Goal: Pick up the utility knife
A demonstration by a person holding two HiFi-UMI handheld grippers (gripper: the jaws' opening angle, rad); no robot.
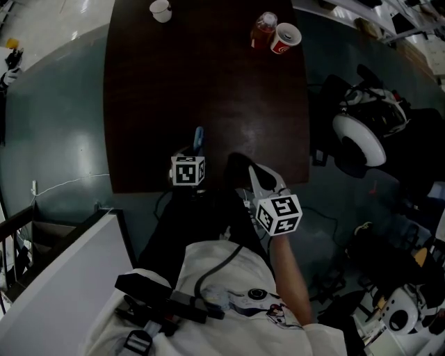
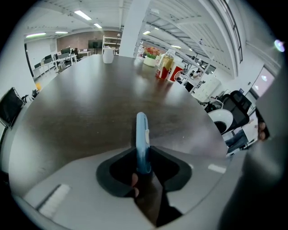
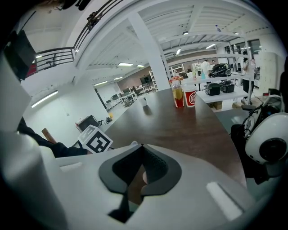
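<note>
Blue plastic utility knife, slim and long, is sitting on edge between the dark pads of the left gripper. The pads are pressing on both flat sides of its rear half, and the front half is sticking out ahead of the tips, pointing away from the person.

- Grip reasoning, my reading: flat sides are meeting flat pads, which should be keeping the handle from twisting. Holding the rear end is leaving the nose free and visible.
- Left gripper is pointing steeply down over the near edge of the dark brown wooden table. The knife is hanging just above or just on that edge. I cannot tell whether it is clear of the wood.
- Right gripper is hovering just beside the left one, to its right, also at the near table edge. Its jaws are resting together at the tips with nothing between them. It seems to be idling off to the side, staying out of the left one's way.
- The two grippers are not touching, and the knife is lying wholly within the left one, apart from the right.
- At the far end of the table a red paper cup, a clear bottle of orange drink and a small white cup are standing well apart from the action.

Judgement: the pickup is looking nearly done; a lift remains to confirm the hold.
</note>
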